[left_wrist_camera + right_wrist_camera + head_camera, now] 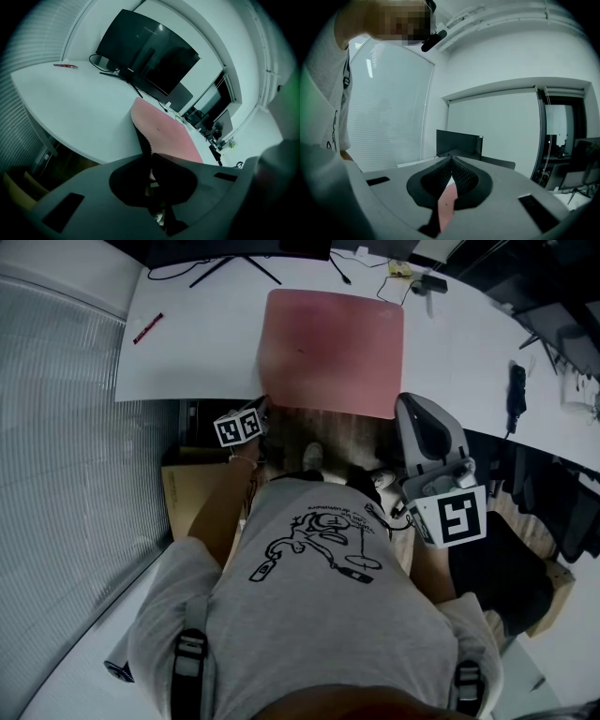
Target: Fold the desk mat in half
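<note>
**Left gripper** (151, 158): jaws drawn in to a narrow slit and clamped on the near left corner of the pink rectangular desk mat (333, 348). The mat's dark underside shows just beside the jaws.

**Right gripper** (451, 161): jaws pressed together at the tips. A strip of the same mat is pinched between them at its near right corner.

**Mat**: most of it lies flat on the white desk top (197, 343). Its near edge reaches past the desk's front edge, between the two grippers.

**Surface and room**:
- The desk is a broad white slab.
- A ribbed pale window blind (56, 427) runs along its left side.
- White walls stand beyond it.

**Other items**:
- A red pen (148, 327) lies at the desk's far left, well apart from the mat.
- A black flat monitor (145, 51) stands behind the mat's far edge on splayed black legs.
- Loose black cables (361, 268) lie near the mat's far right corner.
- A slim black device (517, 390) lies on the right part of the desk.
- A brown cardboard box (183, 493) sits under the desk near the left gripper.

**Obstruction**: the person's grey printed T-shirt (319, 606) fills the lower head view and covers both hands.
</note>
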Tool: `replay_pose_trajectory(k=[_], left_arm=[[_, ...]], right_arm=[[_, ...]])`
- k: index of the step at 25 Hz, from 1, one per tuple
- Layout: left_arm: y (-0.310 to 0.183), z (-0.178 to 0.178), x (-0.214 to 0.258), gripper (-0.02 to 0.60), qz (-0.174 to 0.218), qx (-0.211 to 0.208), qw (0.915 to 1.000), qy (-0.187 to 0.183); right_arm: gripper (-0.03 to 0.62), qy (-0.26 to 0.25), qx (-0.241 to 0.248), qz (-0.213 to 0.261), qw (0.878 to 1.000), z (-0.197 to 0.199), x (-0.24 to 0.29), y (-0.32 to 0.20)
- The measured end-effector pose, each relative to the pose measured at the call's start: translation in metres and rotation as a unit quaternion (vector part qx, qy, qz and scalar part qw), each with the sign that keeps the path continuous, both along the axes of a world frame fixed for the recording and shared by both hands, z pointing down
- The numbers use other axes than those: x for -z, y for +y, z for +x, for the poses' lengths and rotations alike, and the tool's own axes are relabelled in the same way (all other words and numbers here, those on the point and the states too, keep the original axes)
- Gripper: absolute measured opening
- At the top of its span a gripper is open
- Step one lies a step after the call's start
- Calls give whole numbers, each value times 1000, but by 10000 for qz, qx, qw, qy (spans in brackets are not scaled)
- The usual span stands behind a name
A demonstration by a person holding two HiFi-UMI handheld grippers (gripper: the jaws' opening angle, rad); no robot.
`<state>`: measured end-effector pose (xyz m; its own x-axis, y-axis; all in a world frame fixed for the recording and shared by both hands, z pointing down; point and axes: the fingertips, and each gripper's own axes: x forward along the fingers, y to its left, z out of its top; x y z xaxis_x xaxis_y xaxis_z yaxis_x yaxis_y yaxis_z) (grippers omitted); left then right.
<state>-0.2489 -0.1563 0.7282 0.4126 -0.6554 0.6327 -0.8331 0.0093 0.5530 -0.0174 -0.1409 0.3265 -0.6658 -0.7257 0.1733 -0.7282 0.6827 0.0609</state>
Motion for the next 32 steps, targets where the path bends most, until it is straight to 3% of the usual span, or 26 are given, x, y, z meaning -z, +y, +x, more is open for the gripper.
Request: replay_pose_trajectory(k=[9, 32], left_arm=[[-4, 19, 18, 32, 288, -583, 9965, -526], [-11, 74, 43, 32, 723, -1414, 9829, -936]], right_arm=[[8, -32, -44, -20, 10000, 6, 1, 0], [8, -127, -66, 21, 9999, 26, 5, -1]])
